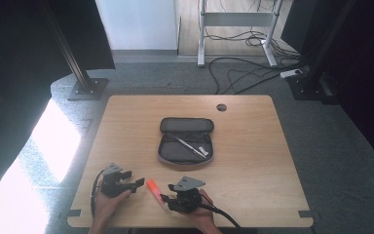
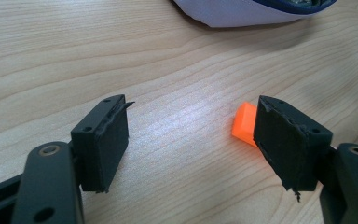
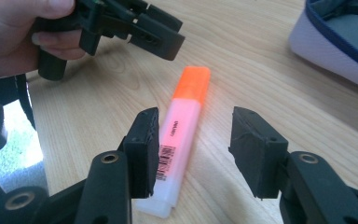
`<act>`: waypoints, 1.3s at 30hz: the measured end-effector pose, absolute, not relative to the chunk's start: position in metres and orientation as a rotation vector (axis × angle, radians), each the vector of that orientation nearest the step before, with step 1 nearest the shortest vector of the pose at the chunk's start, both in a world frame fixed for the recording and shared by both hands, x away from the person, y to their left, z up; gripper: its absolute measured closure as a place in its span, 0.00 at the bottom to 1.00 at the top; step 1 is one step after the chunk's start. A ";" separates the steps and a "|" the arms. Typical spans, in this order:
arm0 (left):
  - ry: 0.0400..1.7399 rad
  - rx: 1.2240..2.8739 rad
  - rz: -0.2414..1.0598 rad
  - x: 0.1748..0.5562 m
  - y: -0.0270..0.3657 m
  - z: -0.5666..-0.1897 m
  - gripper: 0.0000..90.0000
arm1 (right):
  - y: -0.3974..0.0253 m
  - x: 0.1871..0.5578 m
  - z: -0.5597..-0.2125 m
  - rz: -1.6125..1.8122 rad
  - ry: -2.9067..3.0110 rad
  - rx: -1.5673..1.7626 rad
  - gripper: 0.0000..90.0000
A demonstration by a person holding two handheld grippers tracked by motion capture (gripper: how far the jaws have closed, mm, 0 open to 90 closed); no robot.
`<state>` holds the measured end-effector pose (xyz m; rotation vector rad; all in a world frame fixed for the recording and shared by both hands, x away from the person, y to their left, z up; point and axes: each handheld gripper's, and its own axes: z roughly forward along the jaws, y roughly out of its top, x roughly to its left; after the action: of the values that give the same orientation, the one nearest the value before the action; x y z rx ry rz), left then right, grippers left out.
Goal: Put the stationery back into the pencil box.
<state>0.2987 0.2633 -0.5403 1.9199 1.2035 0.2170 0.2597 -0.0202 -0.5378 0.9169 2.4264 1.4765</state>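
Note:
An orange-capped highlighter (image 1: 154,189) with a pale pink body (image 3: 179,140) lies flat near the table's front edge. My right gripper (image 3: 193,140) is open around its body, one jaw beside the barcode, the other apart on the far side. In the high view the right gripper (image 1: 167,199) sits at the marker's near end. My left gripper (image 1: 137,184) is open just left of the orange cap (image 2: 244,125), nothing between its jaws. An open grey pencil case (image 1: 186,141) lies mid-table with a pen (image 1: 189,146) inside.
The pencil case's pale rim (image 2: 242,16) lies close ahead of the left gripper. A cable hole (image 1: 221,107) sits at the table's far edge. Black stand bases (image 1: 87,87) and floor cables (image 1: 253,73) lie beyond the table.

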 end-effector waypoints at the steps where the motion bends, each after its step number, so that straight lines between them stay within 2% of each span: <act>1: 1.206 1.918 0.216 0.299 0.263 -0.540 0.30 | -0.019 0.259 -0.538 1.472 2.427 0.911 0.57; 25: 1.208 1.923 0.213 0.299 0.264 -0.541 0.30 | 0.004 0.253 -0.550 1.355 2.501 0.857 0.57; 39: 1.213 1.905 0.221 0.299 0.267 -0.540 0.30 | 0.007 0.254 -0.552 1.254 2.499 0.867 0.62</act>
<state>0.2986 0.2666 -0.5396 1.9052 1.2134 0.2206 0.2540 0.0068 -0.5519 0.8672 2.4993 1.2540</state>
